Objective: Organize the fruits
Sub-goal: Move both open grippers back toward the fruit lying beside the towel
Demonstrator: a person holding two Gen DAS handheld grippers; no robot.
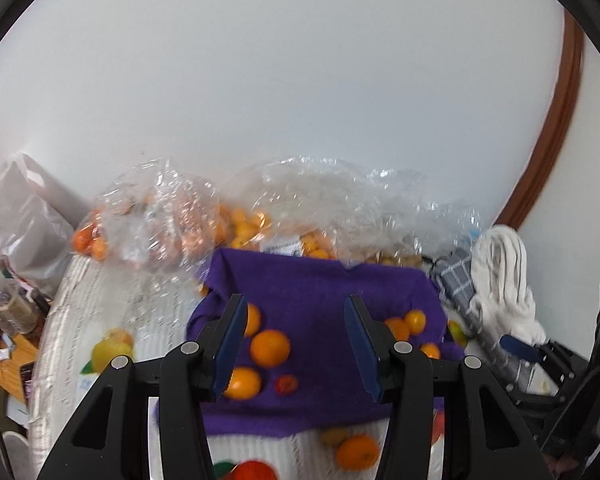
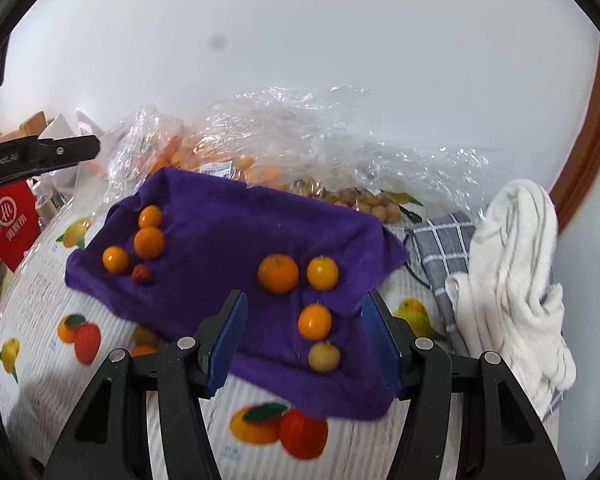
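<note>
A purple cloth (image 2: 228,232) lies on the table with two clusters of fruit on it. The left cluster has three small oranges (image 2: 149,242) and a tiny red fruit (image 2: 141,273). The right cluster holds a mandarin (image 2: 278,274), two small oranges (image 2: 322,273) and a pale yellow fruit (image 2: 324,356). My right gripper (image 2: 305,296) hangs open above the right cluster, its pads clear of the fruit. My left gripper (image 1: 296,304) is open over the cloth (image 1: 320,280), nothing between its fingers. The left cluster's oranges (image 1: 270,348) sit just below its left finger (image 1: 230,340).
Clear plastic bags of oranges (image 2: 220,160) and brown round fruit (image 2: 360,200) crowd the back by the wall. A white towel (image 2: 512,280) and a grey checked cloth (image 2: 444,240) lie to the right. The table cover (image 2: 40,300) is printed with fruit pictures. A red packet (image 2: 12,216) stands at left.
</note>
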